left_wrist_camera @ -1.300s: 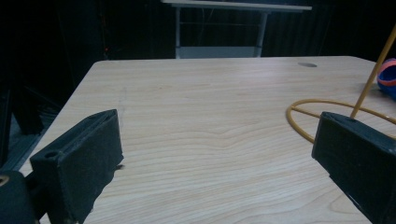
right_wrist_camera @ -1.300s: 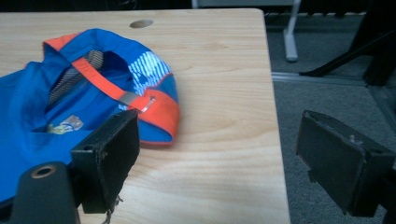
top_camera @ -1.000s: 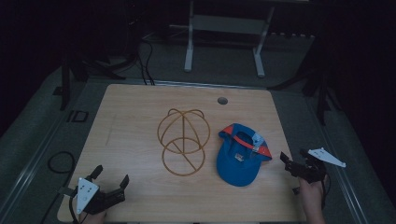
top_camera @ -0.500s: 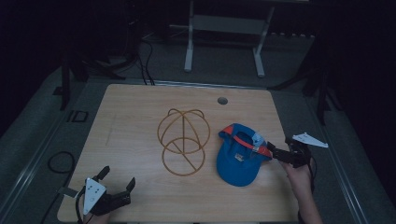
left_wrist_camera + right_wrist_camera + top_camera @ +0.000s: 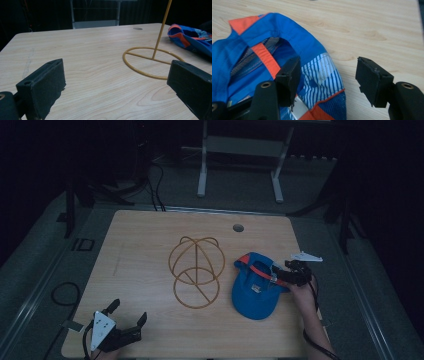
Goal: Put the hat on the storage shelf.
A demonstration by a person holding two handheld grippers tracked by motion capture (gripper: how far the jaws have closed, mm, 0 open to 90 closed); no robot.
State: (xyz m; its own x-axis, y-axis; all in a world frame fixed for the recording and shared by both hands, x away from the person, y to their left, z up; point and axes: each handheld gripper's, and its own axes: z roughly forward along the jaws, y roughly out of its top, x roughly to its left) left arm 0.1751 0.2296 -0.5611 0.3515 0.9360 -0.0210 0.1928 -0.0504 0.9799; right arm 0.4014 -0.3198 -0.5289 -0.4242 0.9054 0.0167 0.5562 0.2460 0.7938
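A blue cap point(image 5: 255, 290) with orange trim lies upside down on the right side of the wooden table point(image 5: 145, 250). My right gripper point(image 5: 275, 276) is open at the cap's right edge. In the right gripper view one jaw is inside the cap point(image 5: 257, 55) and the other outside, so the striped rim sits between the right gripper's point(image 5: 328, 66) jaws. A yellow wire hat stand point(image 5: 196, 270) rises at the table's centre. My left gripper point(image 5: 129, 311) rests open near the front left corner, holding nothing. The left gripper point(image 5: 116, 75) view looks toward the stand's base ring point(image 5: 150, 62) and the cap point(image 5: 192, 37).
A round cable hole point(image 5: 238, 227) sits near the table's far edge. A grey metal frame point(image 5: 240, 150) stands on the dark floor behind the table. A cable loop point(image 5: 62, 292) lies on the floor at left.
My right gripper has moved left from the table's right edge onto the cap's rim, jaws still open. The left gripper has hardly moved.
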